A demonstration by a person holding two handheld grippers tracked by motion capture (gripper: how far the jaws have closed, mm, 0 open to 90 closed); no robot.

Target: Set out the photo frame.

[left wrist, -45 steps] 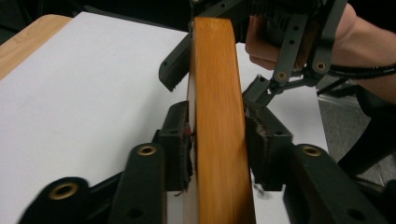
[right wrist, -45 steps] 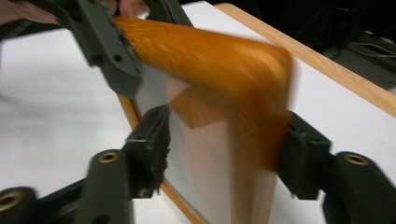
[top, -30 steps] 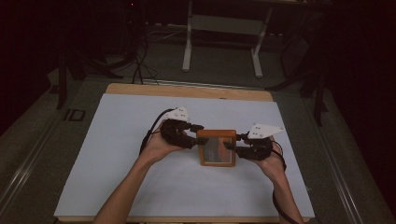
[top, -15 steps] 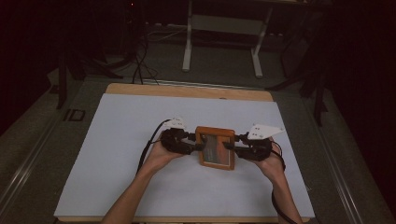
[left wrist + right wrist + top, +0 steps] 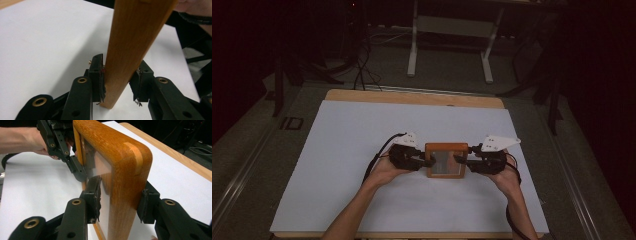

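Orange-brown wooden frame with paler grain stripe, black grippers, white table cover, tan table edge

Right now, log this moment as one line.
left claw: just closed on wooden frame | right claw: gripping opposite edge | frame: over white table sheet

High view overhead facing forward, 2 gripper views close, sharing frame

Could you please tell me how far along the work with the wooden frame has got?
Done: both grippers have reached the wooden frame, one at each side. In hand: the left gripper has just been closing and now clamps the frame's left edge; the right gripper clamps the right edge. Left: whatever comes after the grip. From above the frame looks flat on the white sheet.
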